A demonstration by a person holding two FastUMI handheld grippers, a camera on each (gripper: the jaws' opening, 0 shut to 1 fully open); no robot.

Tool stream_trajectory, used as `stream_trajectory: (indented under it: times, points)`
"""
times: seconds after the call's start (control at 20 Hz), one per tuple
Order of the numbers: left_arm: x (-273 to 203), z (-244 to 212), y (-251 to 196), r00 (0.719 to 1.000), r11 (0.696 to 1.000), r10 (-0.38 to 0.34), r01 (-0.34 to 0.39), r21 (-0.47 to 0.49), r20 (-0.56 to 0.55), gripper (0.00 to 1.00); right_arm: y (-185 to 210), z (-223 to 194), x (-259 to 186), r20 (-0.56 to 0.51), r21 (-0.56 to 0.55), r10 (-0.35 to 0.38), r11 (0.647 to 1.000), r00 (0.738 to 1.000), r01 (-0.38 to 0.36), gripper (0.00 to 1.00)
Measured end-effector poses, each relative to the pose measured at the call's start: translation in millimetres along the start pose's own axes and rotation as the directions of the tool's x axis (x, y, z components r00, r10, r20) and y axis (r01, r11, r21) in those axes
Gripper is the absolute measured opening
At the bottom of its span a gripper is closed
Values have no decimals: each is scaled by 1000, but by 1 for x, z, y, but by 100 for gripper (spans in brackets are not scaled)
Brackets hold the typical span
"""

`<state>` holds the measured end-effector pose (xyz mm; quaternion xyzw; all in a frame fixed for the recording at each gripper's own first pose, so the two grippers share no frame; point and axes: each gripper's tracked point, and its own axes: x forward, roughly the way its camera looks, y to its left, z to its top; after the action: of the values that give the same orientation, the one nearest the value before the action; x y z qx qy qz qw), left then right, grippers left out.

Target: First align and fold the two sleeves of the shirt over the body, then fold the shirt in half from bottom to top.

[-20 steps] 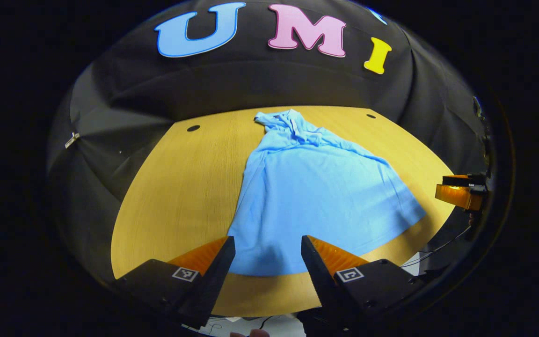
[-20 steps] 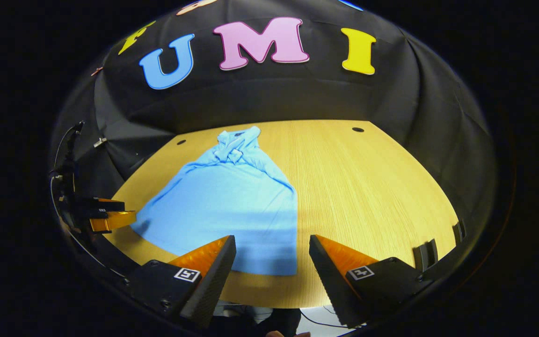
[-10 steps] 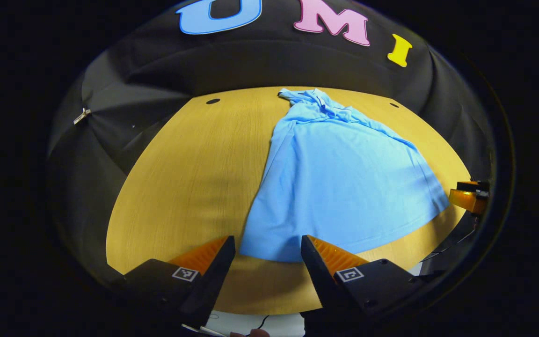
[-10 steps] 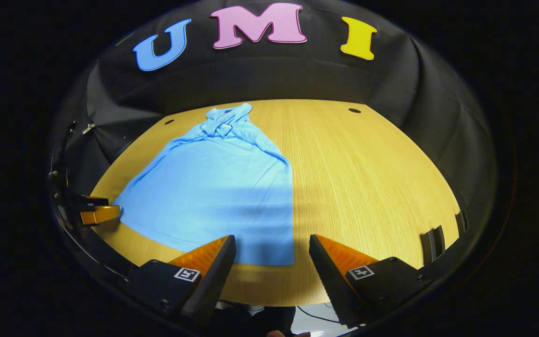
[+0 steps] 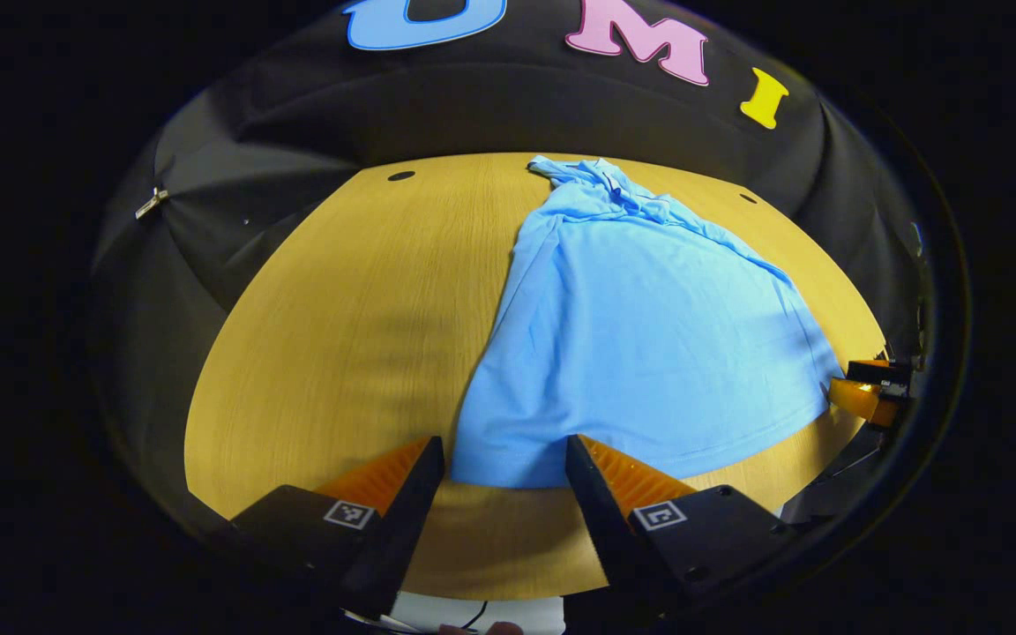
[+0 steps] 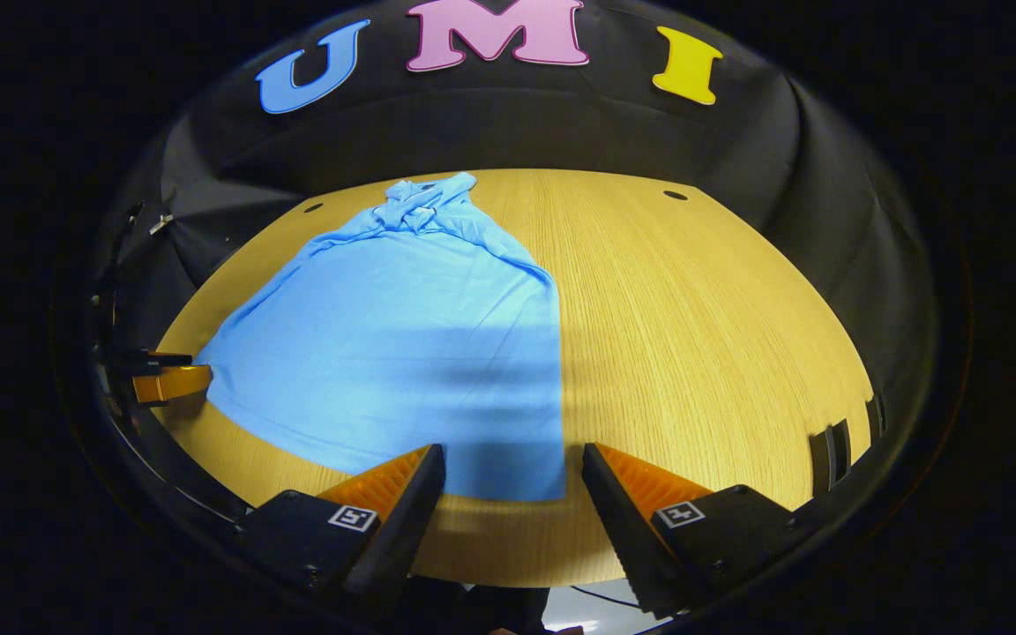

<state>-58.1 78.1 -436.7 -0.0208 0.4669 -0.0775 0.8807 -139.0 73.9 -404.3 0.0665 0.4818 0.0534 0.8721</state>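
Each tool, the left tool (image 5: 504,459) and right tool (image 6: 513,467), has two wedge-shaped fingers with ribbed inner faces on dark angular mounts, each mount bearing a small square black-and-white marker.

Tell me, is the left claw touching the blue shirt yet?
Cannot tell. In the left gripper view the left claw is open with the shirt hem between its fingers, but whether they rest on the cloth or hover above is unclear.

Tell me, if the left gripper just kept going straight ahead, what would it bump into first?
Probably the near hem corner of the blue shirt, lying just beyond the left gripper and its open jaws, though depth is hard to judge.
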Motion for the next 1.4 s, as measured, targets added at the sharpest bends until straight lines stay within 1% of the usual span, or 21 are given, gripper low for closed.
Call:
stream_trajectory:
  times: [0.05, 0.1, 0.15, 0.2, 0.25, 0.3, 0.35, 0.4, 0.45, 0.5, 0.55, 0.6, 0.75, 0.9, 1.0, 1.15, 1.3, 1.4]
  points:
    - [1, 1, -5, 1000, 1000, -10, 10, 4, -4, 84, 0, -1, 2, 2, -4, 1, 1000, 1000, -1, 99]
    - [1, 1, -10, 1000, 1000, -17, 17, 16, -6, 73, 4, -1, 4, -2, -8, 10, 1000, 1000, -10, 97]
    - [2, 1, -13, 1000, 999, -19, 20, 28, -5, 64, 8, 0, 4, -3, -14, 19, 1000, 1000, -19, 92]
    - [1, 1, -16, 1000, 999, -24, 24, 30, -6, 55, 12, -1, 3, -3, -23, 24, 999, 1000, -24, 83]
    - [0, 1, -17, 1000, 999, -22, 22, 27, -5, 45, 15, 1, 4, -7, -27, 38, 999, 999, -39, 78]
    - [2, 0, -18, 1000, 1000, -21, 21, 20, -6, 39, 20, 0, 2, -8, -30, 46, 998, 999, -46, 72]
    - [1, 2, -22, 999, 999, -38, 38, 7, -6, 37, 26, 0, 3, -14, -37, 65, 997, 998, -66, 58]
    - [1, 2, -24, 999, 999, -50, 50, -9, -6, 26, 30, 1, 4, -10, -42, 75, 996, 997, -75, 38]
    - [-1, 3, -25, 998, 998, -57, 57, -22, -6, 17, 32, 1, 5, -17, -47, 78, 996, 997, -79, 26]
    - [0, 4, -25, 998, 998, -58, 58, -35, -2, 6, 32, 3, 7, -15, -50, 76, 996, 997, -77, 12]
    - [-2, 3, -25, 999, 997, -53, 53, -48, 0, 7, 38, 2, 4, -23, -50, 101, 993, 995, -102, 17]
    - [-1, 4, -24, 999, 997, -48, 48, -54, 2, 7, 41, 4, 6, -22, -45, 111, 993, 994, -112, 7]
    - [-3, 5, -26, 999, 998, -35, 35, -51, 5, 6, 34, 10, 5, 3, -42, 97, 994, 995, -97, 7]
    - [-9, 12, -28, 999, 998, -31, 33, -47, 29, 6, 34, 25, -1, 41, -29, 108, 994, 993, -107, 7]
    - [-13, 23, -29, 998, 998, -30, 33, -48, 52, 6, 31, 39, -5, 67, -26, 103, 995, 992, -101, 7]
    - [-21, 50, -32, 994, 997, -36, 42, -58, 104, 6, 30, 68, -9, 113, -20, 100, 995, 989, -98, 7]
    - [-28, 89, -38, 981, 995, -48, 62, -74, 186, 6, 33, 102, -9, 162, -18, 115, 993, 980, -114, 7]
    - [-28, 112, -38, 973, 996, -43, 61, -72, 226, 6, 33, 127, -5, 199, -21, 118, 993, 973, -116, 7]
